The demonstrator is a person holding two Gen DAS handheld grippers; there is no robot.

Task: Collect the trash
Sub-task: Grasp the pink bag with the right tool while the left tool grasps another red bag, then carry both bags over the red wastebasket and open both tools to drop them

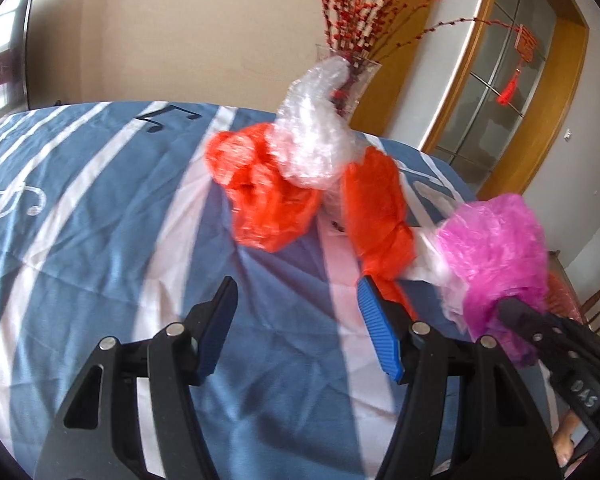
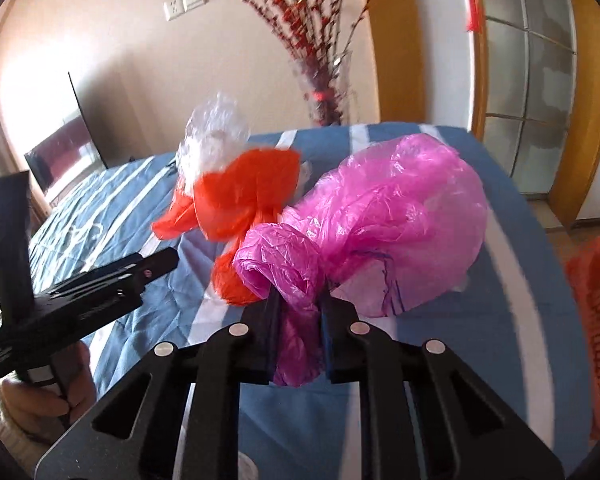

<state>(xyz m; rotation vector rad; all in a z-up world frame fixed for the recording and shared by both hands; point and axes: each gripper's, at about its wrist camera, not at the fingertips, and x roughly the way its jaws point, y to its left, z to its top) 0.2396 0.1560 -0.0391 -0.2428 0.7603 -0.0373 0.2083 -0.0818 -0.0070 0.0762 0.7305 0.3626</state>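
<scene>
Right gripper (image 2: 298,312) clamped on pink bag (image 2: 380,220); left gripper (image 1: 296,320) wide open, empty, short of orange bag (image 1: 276,200); no legible labels.

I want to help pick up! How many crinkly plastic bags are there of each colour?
Pink bag: 1, pinched in the right gripper
Orange-red bag: 1, though it bunches into two lumps
Clear bag: 1
Total: 3

The left wrist view looks forward and down over the striped bedspread (image 1: 100,208), close above it. The right wrist view faces likewise from further right. Both share the orange bag (image 1: 268,196), pink bag (image 2: 396,216) and vase (image 1: 356,76).
</scene>
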